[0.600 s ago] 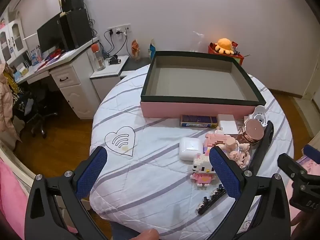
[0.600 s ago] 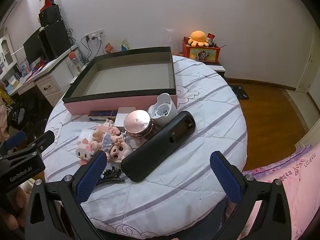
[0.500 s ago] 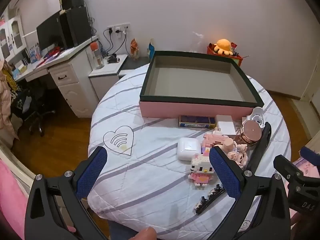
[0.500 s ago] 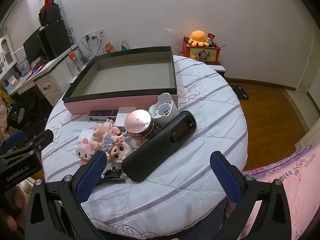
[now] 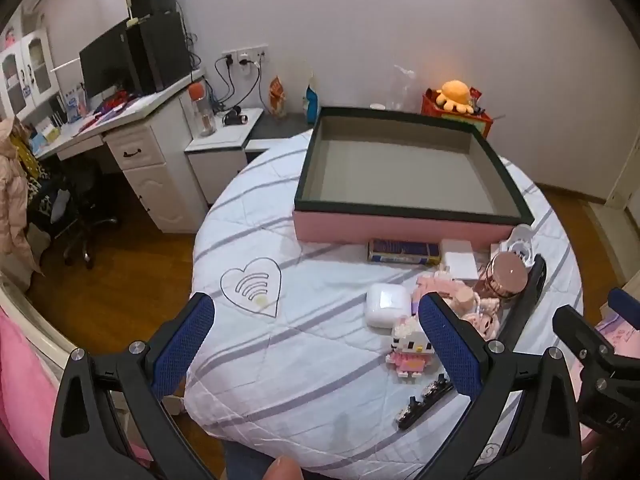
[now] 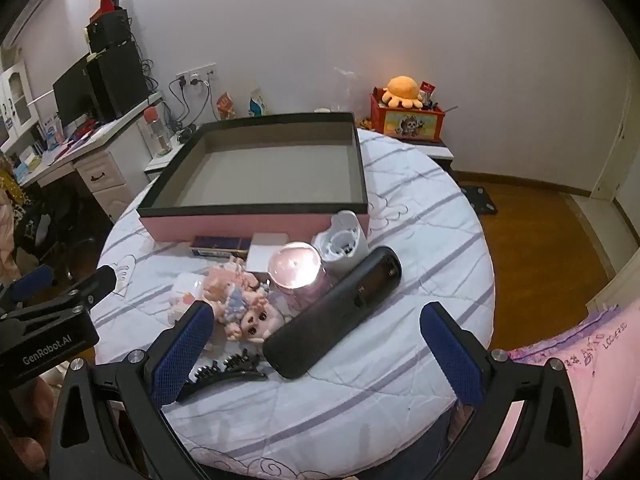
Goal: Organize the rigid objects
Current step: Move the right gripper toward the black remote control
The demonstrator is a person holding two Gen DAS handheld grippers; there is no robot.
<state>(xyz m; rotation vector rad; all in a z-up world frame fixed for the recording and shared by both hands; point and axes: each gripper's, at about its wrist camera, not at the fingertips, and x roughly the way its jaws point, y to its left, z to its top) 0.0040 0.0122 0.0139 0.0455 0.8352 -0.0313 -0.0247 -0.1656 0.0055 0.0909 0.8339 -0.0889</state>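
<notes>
A pink box (image 5: pixel 400 226) with a dark rim stands open and empty at the back of the round table; it also shows in the right wrist view (image 6: pixel 248 222). In front of it lie a blue card box (image 5: pixel 404 251), a white case (image 5: pixel 387 305), a Hello Kitty brick figure (image 5: pixel 409 347), small dolls (image 6: pixel 244 304), a rose-gold lidded jar (image 6: pixel 298 266), a white cup (image 6: pixel 344 242), a long black case (image 6: pixel 340 308) and a black hair clip (image 6: pixel 224 376). My left gripper (image 5: pixel 316 344) is open and empty above the table's front. My right gripper (image 6: pixel 316 354) is open and empty over the black case.
A white striped cloth (image 5: pixel 304 360) covers the table. A desk (image 5: pixel 132 140) with a monitor stands at the left, a chair (image 5: pixel 76 216) below it. A red box with an orange plush (image 6: pixel 404 114) sits at the back right. Pink bedding (image 6: pixel 592 380) lies at the right.
Both grippers have shifted slightly; the left wrist view has drifted a little to the left and back. Nothing on the table has moved.
</notes>
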